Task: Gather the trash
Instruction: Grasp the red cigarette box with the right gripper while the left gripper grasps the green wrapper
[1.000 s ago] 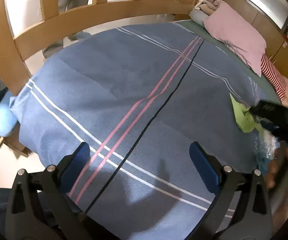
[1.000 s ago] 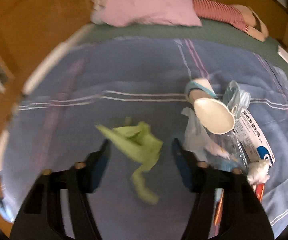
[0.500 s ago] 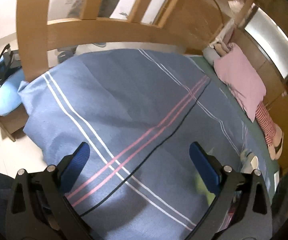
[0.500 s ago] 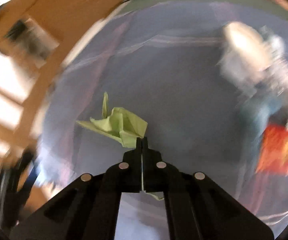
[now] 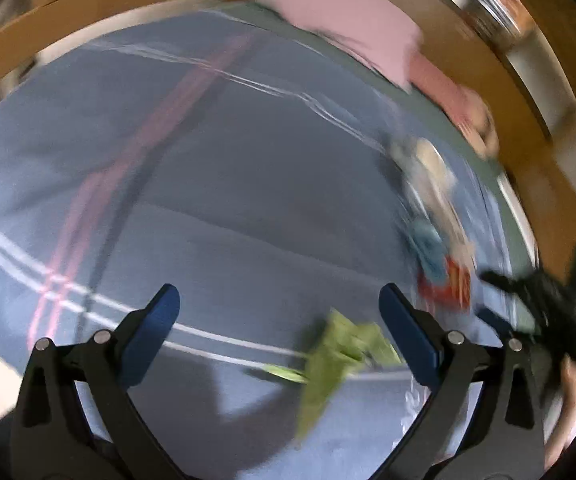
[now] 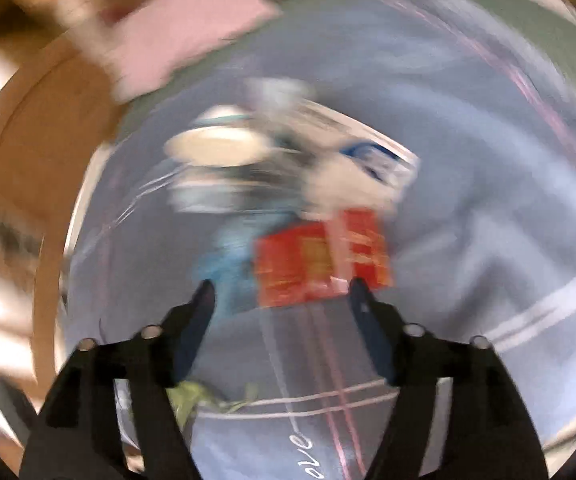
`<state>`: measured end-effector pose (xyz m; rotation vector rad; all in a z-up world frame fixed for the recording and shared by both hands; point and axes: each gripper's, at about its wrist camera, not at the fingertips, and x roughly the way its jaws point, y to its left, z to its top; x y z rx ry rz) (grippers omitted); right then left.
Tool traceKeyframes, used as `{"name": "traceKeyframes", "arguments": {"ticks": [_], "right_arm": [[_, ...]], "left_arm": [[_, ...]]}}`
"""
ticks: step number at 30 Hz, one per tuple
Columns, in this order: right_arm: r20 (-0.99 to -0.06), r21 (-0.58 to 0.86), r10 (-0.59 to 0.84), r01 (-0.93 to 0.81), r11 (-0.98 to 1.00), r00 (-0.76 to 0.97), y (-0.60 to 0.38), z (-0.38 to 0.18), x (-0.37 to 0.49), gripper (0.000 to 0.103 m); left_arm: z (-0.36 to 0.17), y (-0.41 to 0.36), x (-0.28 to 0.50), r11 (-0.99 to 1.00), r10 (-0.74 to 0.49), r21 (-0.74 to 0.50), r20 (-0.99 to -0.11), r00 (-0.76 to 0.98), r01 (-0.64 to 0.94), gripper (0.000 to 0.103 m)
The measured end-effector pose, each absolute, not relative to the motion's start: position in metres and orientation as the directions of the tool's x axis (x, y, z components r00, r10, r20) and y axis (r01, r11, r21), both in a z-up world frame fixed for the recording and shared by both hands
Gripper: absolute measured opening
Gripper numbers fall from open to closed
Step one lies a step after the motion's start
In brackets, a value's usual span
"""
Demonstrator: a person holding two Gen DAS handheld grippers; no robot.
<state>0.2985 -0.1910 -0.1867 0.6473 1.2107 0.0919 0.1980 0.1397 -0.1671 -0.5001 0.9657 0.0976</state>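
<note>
Both views are motion-blurred. A crumpled green wrapper [image 5: 340, 356] lies on the blue striped blanket [image 5: 228, 200], between my open left gripper's [image 5: 278, 308] fingers and nearer the right one; it also shows low in the right wrist view [image 6: 192, 398]. My right gripper [image 6: 282, 292] is open and empty, with a red packet [image 6: 320, 256] just beyond its tips. Behind the packet lie a white paper cup [image 6: 216, 146], a blue-and-white box [image 6: 376, 160] and blue plastic [image 6: 228, 260]. The right gripper shows in the left wrist view [image 5: 544, 304] at the right edge.
A pink pillow [image 5: 352, 28] lies at the head of the bed. A wooden bed frame [image 5: 88, 4] curves around the blanket. The trash pile shows in the left wrist view [image 5: 436, 236] at the right.
My right gripper was shut on the green wrapper, has opened and let it go on the blanket, and swung toward the red packet. My left gripper swung right toward the wrapper.
</note>
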Motion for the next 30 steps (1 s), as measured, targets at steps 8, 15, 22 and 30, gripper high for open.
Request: {"name": "traceKeyframes", "arguments": {"ticks": [8, 15, 22, 30], "right_arm": [[-0.843, 0.501, 0.346, 0.367, 0.783, 0.412, -0.206, -0.212, 0.325, 0.074], [-0.843, 0.440, 0.347, 0.157, 0.884, 0.412, -0.191, -0.200, 0.328, 0.028], [-0.916, 0.278, 0.275, -0.031, 0.960, 0.291, -0.180, -0.182, 0.297, 0.028], [-0.896, 0.088, 0.157, -0.179, 0.980, 0.415, -0.179, -0.150, 0.284, 0.069]], "left_arm": [[-0.164, 0.096, 0.201, 0.950, -0.188, -0.293, -0.810, 0.556, -0.105, 0.083], [-0.174, 0.100, 0.200, 0.946, -0.192, -0.299, -0.830, 0.524, -0.127, 0.061], [-0.176, 0.115, 0.197, 0.929, -0.189, -0.324, -0.832, 0.521, -0.181, 0.061], [-0.174, 0.119, 0.196, 0.928, -0.167, -0.314, -0.833, 0.528, -0.203, 0.062]]}}
